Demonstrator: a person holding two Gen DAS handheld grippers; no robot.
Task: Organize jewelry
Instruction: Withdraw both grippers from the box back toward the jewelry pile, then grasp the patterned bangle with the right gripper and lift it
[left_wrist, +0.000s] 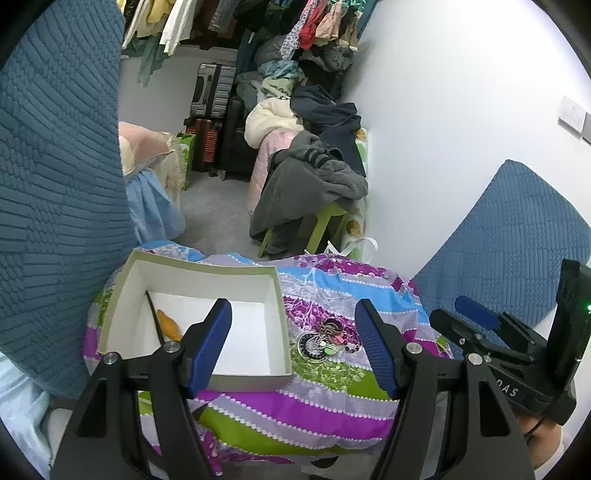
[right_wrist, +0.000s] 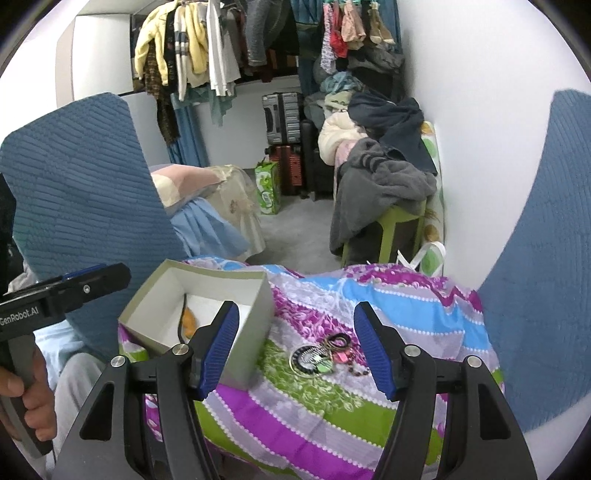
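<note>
Found, at the near left, a shallow square white cardboard box (left_wrist: 207, 284) lying open on a striped purple, green and blue floral quilt (left_wrist: 295, 406). Noted inside it, against the left wall, a small orange oval piece (left_wrist: 169, 325) beside a thin black stick (left_wrist: 155, 317); left most of the box floor bare.

Held the left gripper (left_wrist: 293, 310) spread wide and empty, raised over the near right corner of the box. Looked well placed to steady the box rather than to pick.

Spotted, just right of the box and apart from its wall, the tangled pile of small jewelry (left_wrist: 327, 339): a round wire hoop, dark rings, a green pendant, a pink piece and a short beaded string, all overlapping on the soft cloth.

Kept the right gripper (right_wrist: 295, 310) spread wide too, holding nothing, with the pile lying ahead between its blue ribbed fingers.

Judged the step in hand to be the first pick from that pile. Best done by:
- singling out one outlying piece, likely the beaded string at the near right;
- coming down squarely and closing slowly, since the quilt would give and bunch;
- lifting gently to check for snagged neighbours;
- carrying it left over the box wall and releasing it low, clear of the orange piece.
</note>
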